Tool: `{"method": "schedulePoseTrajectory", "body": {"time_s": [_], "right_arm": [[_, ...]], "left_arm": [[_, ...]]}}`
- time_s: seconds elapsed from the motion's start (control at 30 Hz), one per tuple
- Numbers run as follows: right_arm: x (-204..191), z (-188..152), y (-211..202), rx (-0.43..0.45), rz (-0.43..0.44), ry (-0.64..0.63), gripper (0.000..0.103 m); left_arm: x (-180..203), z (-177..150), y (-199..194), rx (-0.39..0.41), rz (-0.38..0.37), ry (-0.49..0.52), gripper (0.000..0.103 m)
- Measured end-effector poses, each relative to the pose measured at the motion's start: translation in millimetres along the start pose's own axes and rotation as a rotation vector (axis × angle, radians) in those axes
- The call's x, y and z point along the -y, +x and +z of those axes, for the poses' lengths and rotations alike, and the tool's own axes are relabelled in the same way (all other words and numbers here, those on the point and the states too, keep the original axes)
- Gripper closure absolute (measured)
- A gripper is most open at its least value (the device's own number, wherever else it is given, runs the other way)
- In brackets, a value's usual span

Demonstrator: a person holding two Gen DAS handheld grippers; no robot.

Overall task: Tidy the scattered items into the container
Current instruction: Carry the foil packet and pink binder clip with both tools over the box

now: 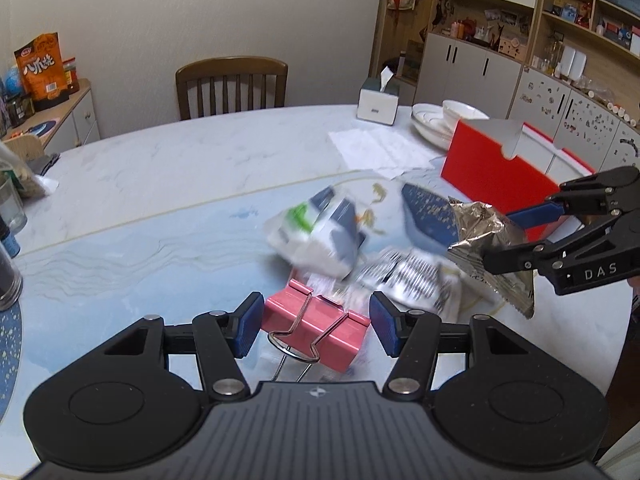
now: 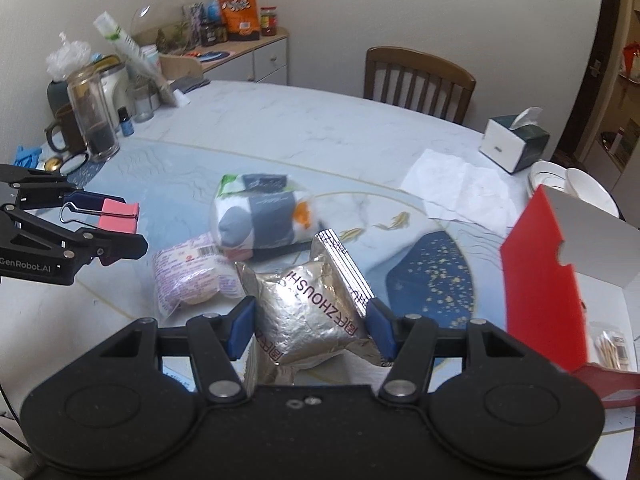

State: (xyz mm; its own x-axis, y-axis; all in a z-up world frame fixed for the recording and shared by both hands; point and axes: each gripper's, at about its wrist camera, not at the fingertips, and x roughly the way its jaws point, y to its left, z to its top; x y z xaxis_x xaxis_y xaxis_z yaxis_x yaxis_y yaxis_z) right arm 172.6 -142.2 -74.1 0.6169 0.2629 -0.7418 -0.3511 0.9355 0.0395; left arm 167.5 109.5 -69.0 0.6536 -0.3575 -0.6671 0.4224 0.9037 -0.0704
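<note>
My left claw point(image 1: 316, 330) grips a pink clip point(image 1: 316, 334), my right point(image 2: 308, 326) a foil packet point(image 2: 310, 316); next, carry both to the red box point(image 2: 540, 292).

Scattered items and the red container on the marble table

A large pink metal binder clip point(image 1: 316, 330) with wire handles and a crinkled silver foil snack packet point(image 2: 316, 312) are held above the tabletop. A white-and-grey wrapped pack point(image 2: 260, 216) and a pink-printed clear packet point(image 2: 188, 276) lie side by side near the open red cardboard box point(image 2: 536, 288).
</note>
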Motion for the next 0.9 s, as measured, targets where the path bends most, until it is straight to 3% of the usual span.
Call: {"method": "schedulePoseTrajectory", "body": {"time_s": [0.9], "right_arm": [[115.9,-2.1,-62.1,0.074,-0.050,0.094,0.045]], "left_arm": [[127.4,79.0,23.4,0.054,-0.100,0.101,0.046]]}}
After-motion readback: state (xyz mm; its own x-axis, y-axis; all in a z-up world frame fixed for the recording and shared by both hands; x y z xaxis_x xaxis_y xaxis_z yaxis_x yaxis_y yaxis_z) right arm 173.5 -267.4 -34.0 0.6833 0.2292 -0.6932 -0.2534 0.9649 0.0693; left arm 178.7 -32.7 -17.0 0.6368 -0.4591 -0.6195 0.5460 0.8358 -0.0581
